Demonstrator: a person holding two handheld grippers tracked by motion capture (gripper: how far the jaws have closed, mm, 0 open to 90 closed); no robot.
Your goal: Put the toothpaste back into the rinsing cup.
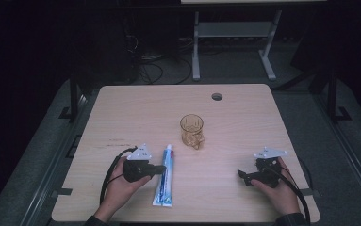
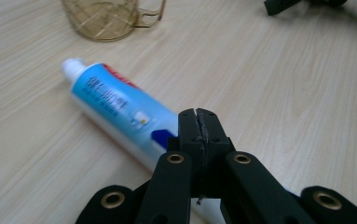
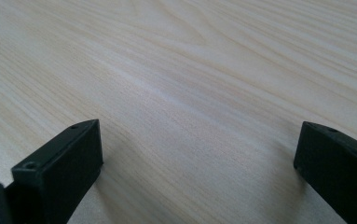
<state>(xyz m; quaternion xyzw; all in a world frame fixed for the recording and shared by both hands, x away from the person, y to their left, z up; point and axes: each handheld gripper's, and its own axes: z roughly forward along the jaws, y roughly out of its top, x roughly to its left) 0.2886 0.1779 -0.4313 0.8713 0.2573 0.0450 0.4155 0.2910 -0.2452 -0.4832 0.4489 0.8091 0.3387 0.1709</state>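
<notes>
A blue and white toothpaste tube (image 1: pixel 165 176) (image 2: pixel 115 107) lies flat on the wooden table (image 1: pixel 244 117), its white cap pointing away from me. My left gripper (image 1: pixel 161 168) (image 2: pixel 198 116) is shut with nothing between its jaws; its tip hangs over the middle of the tube, and I cannot tell whether it touches. Beyond the cap stands a clear amber cup (image 1: pixel 191 129) (image 2: pixel 104 18) with a handle. My right gripper (image 1: pixel 240 175) (image 3: pixel 199 144) rests low over bare table at the right, jaws wide open and empty.
A round cable hole (image 1: pixel 217 96) sits near the table's far edge. The tip of the right gripper (image 2: pixel 278 5) shows at the top of the left gripper view. Behind the table stand a white desk frame (image 1: pixel 234 33) and tangled cables on the floor.
</notes>
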